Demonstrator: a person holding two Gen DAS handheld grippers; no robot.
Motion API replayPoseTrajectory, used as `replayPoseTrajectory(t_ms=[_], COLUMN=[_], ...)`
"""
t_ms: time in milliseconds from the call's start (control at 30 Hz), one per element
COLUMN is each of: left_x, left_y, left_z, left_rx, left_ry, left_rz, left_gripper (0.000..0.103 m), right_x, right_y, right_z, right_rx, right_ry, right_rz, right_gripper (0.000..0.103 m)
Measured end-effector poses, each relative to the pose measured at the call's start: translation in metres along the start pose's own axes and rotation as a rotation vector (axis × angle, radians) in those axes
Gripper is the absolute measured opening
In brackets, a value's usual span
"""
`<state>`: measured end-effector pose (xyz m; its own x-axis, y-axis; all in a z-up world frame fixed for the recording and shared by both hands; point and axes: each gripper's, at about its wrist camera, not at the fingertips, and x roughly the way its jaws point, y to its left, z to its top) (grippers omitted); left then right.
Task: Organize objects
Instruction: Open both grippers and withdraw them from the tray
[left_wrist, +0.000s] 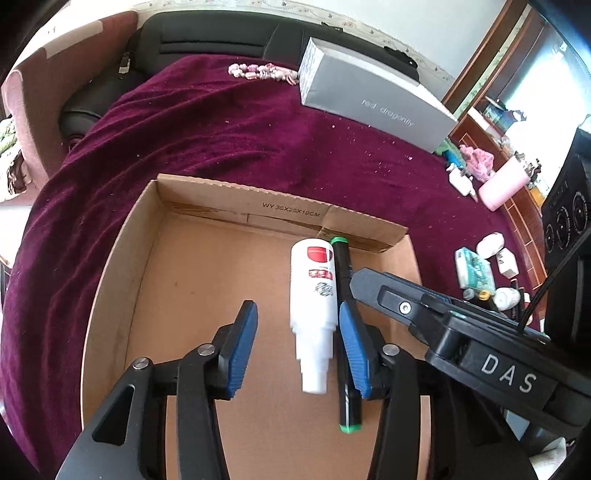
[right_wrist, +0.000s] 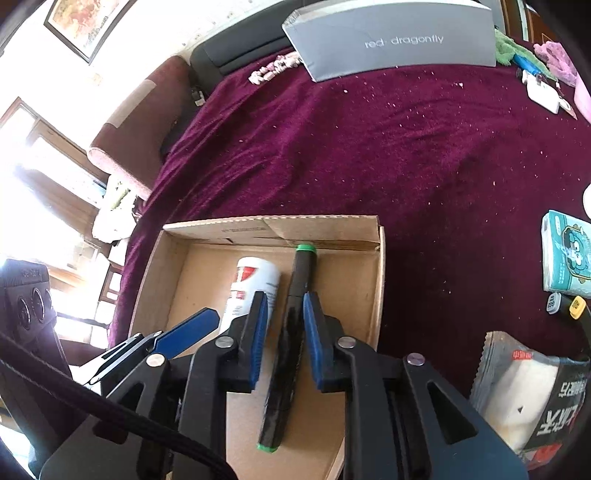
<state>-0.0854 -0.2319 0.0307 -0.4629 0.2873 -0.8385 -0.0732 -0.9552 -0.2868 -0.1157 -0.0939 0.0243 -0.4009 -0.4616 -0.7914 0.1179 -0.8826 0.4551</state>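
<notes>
Green-capped black marker (right_wrist: 291, 332) beside white bottle (left_wrist: 314, 299)

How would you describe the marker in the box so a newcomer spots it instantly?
Find the open cardboard box on the maroon cloth. Two things lie side by side on its floor near the right wall: a white bottle and the marker. The marker is the slim black stick with green caps at both ends.

The box (left_wrist: 122, 258) is plain brown cardboard, dull and a bit rough. The bottle (left_wrist: 314, 295) is smooth white plastic. The marker (right_wrist: 291, 325) is shiny black plastic. The cloth (right_wrist: 369, 147) is soft, fuzzy purple velvet
</notes>
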Motion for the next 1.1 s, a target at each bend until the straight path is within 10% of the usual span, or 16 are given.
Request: replayPoseTrajectory(t_ms=[767,1100], left_x=[-0.087,-0.083], left_y=[-0.086,-0.108], left_z=[-0.076,-0.107], left_rx=[0.051,0.008], left_ry=[-0.127,-0.105], left_rz=[-0.119,-0.220], left_gripper=[0.054,0.054], right_x=[-0.120,-0.169], right_y=[-0.044,-0.121], right_z=[-0.066,-0.095], right_rx=[0.012,-0.025], right_ry=[-0.168,-0.215], right_rz=[0.137,-0.045], right_gripper=[0.035,0.049])
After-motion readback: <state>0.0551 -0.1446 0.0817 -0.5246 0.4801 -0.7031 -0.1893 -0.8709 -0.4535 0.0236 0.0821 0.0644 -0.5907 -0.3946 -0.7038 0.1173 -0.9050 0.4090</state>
